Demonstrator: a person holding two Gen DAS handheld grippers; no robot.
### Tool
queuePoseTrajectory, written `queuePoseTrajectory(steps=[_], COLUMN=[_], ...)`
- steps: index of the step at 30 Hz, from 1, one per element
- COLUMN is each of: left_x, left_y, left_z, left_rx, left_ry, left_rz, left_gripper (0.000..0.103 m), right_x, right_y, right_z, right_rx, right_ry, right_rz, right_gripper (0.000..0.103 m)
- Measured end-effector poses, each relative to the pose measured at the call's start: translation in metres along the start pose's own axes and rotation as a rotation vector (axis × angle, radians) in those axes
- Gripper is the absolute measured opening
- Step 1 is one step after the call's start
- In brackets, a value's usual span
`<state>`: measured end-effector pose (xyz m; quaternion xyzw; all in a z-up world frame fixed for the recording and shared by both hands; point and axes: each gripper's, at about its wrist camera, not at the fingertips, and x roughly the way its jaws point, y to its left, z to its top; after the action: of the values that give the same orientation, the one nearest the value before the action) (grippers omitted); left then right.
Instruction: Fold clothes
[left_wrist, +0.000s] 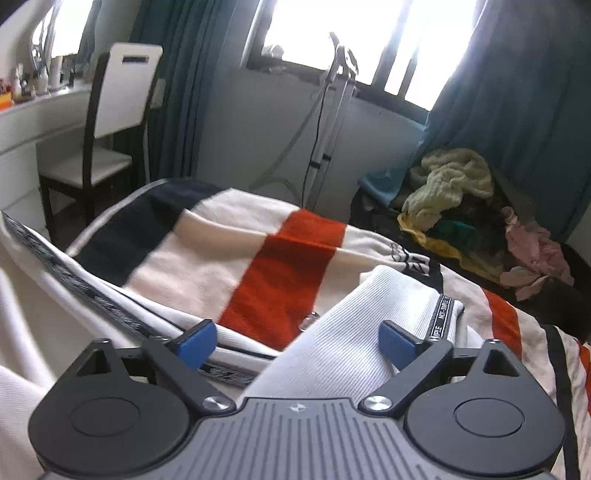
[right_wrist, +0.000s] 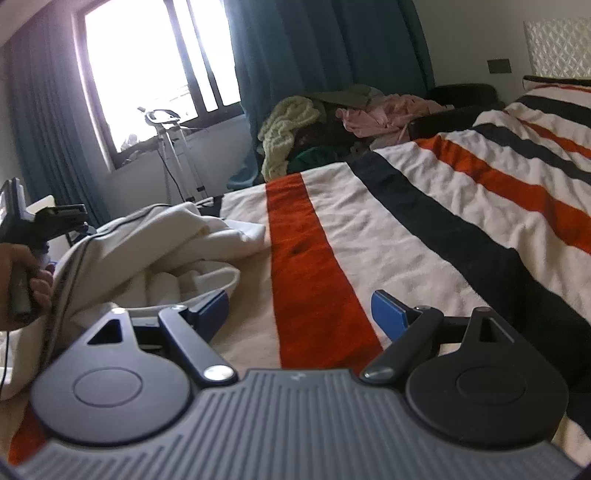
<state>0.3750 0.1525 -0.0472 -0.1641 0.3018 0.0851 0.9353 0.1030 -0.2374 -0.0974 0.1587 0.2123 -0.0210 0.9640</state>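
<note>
Bed: a blanket of cream, orange and black stripes (right_wrist: 424, 206) is covering the bed and lying slightly rumpled.
Room: daylight is pouring through the barred window (right_wrist: 155, 70), with teal curtains (left_wrist: 517, 92) hanging at both sides.
Garment: a cream-white ribbed garment with black lettered tape along its edge (left_wrist: 354, 332) is lying crumpled on the blanket at the near left part of the bed.
Left gripper (left_wrist: 297, 345): its blue-padded fingers are standing wide apart over the ribbed cloth, pressing on nothing.
Right gripper (right_wrist: 299, 314): its fingers are gaping wide over the orange stripe, holding nothing.
Hand: a person's hand (right_wrist: 22, 280) is gripping a black handle at the garment's left edge.
Around: a heap of pale-yellow, pink and green clothes (left_wrist: 476, 218) is sitting beyond the bed, a white-backed chair (left_wrist: 110, 122) is standing by a desk, and a thin metal stand (left_wrist: 332, 122) is leaning under the window.
</note>
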Motion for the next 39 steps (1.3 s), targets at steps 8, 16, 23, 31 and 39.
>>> queuePoseTrajectory(steps=[8, 16, 23, 31, 39], left_x=[-0.012, -0.15, -0.226, -0.192, -0.212], left_y=[-0.029, -0.087, -0.097, -0.071, -0.068], left_z=[-0.02, -0.084, -0.172, -0.225, -0.223], left_rx=[0.097, 0.368, 0.491, 0.404, 0.407], left_ry=[0.001, -0.149, -0.09, 0.077, 0.029], left_rz=[-0.078, -0.254, -0.347, -0.32, -0.288], left_gripper=[0.012, 0.007, 0.005, 0.008, 0.075], right_x=[0.01, -0.009, -0.026, -0.025, -0.026], right_y=[-0.005, -0.011, -0.018, -0.024, -0.019], right_z=[-0.002, 0.004, 0.006, -0.001, -0.004], right_rx=[0.019, 0.042, 0.05, 0.054, 0.034], right_ry=[0.012, -0.034, -0.067, -0.031, -0.016], right_rz=[-0.009, -0.007, -0.051, -0.088, -0.062], right_gripper=[0.086, 0.086, 0.086, 0.086, 0.086])
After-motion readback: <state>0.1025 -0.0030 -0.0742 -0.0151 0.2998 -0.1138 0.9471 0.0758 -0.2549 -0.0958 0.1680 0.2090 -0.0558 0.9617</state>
